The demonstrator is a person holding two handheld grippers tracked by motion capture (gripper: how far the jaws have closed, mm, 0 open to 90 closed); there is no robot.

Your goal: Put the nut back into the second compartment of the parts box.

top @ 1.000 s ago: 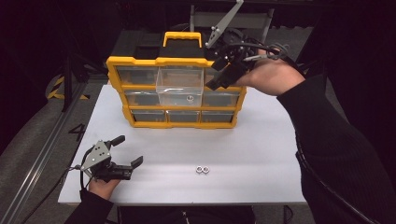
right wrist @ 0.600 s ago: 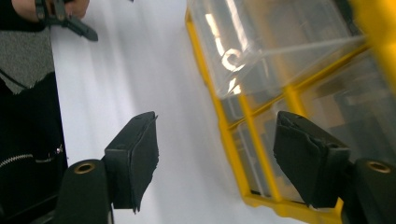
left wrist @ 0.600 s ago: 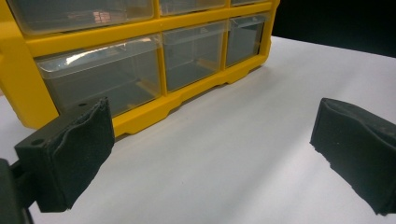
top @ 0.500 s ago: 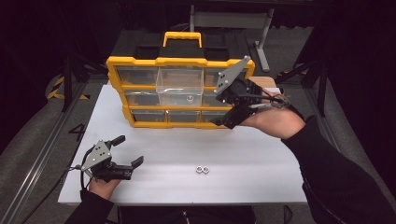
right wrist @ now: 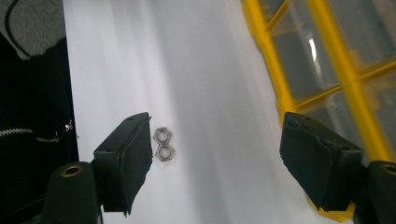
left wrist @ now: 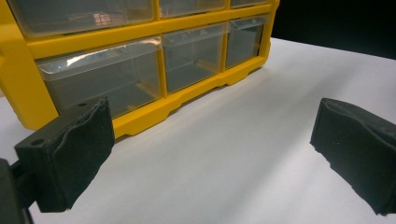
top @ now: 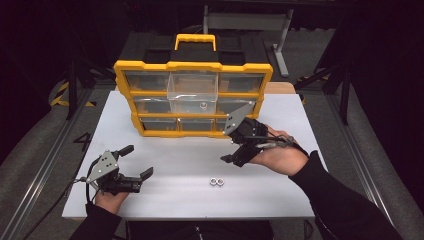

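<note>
Bare table (top: pixel 180 165) before organizer (top: pixel 192 100)

Right gripper (top: pixel 239 150) dropped from the pulled-out clear drawer (top: pixel 192 93) at the organizer's top row to lower right of centre in the high view, low over the table (top: pixel 165 165), pointing toward the two nuts (top: pixel 216 182). Jaws have just been opening, nothing between them.

The left gripper (left wrist: pixel 210 158) looks along its two black foam-padded jaws, which stand wide apart with nothing between them but bare white table (left wrist: pixel 224 154). Ahead and to the left of the jaws stands a yellow drawer cabinet (left wrist: pixel 140 119) on the table. Its clear plastic drawers (left wrist: pixel 194 56) sit closed in a row, just beyond the left jaw.
</note>
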